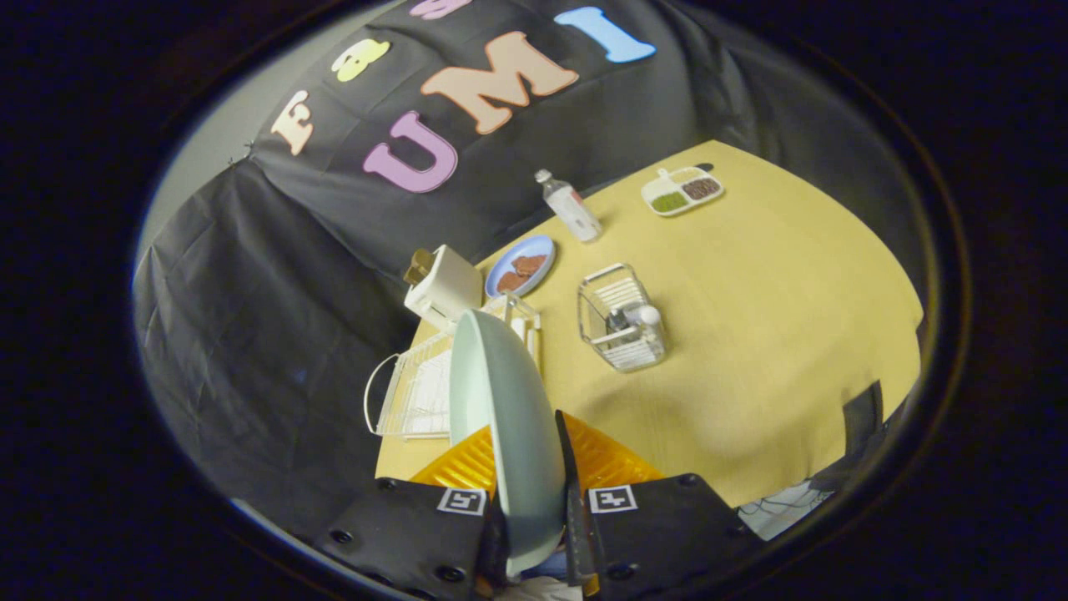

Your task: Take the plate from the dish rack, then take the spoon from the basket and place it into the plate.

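A pale green plate (509,417) stands on edge between my two fingers, and my gripper (532,467) is shut on its rim. The plate hangs above the white wire dish rack (413,392), which lies just beyond the fingers on the yellow table (751,334). Further ahead stands a wire basket (622,321) with a white-handled spoon (641,317) and other utensils upright inside it. The plate hides part of the rack.
A white toaster (442,285) stands behind the rack. A blue plate with brown food (521,265) lies beside it, then a plastic bottle (569,206). A divided tray of food (682,190) sits at the table's far end. Bare tabletop stretches beyond the basket.
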Demonstrator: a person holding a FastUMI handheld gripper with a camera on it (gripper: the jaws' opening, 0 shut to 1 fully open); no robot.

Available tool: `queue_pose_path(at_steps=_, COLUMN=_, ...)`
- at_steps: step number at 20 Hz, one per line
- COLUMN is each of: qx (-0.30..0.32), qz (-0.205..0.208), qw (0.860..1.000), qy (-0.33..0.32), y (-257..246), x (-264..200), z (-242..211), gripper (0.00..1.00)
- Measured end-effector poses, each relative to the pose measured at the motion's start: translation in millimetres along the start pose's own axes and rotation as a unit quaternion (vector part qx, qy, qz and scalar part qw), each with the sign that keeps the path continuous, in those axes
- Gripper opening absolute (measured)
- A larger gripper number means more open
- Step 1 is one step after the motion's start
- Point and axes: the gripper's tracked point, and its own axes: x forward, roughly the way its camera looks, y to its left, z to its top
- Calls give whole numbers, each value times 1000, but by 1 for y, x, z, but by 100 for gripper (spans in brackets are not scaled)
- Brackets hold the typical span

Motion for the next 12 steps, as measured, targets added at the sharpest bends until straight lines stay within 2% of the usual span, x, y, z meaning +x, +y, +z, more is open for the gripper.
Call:
queue_pose_path(at_steps=5, qx=58, qz=-5, qw=998, qy=23, y=-72, x=16, z=-56, gripper=30)
queue_pose_path(at_steps=9, qx=105, qz=-2, qw=994, qy=33, y=-104, x=35, z=-66, gripper=30)
queue_pose_path(at_steps=12, qx=128, qz=13, qw=991, qy=38, y=-110, x=52, z=-66, gripper=30)
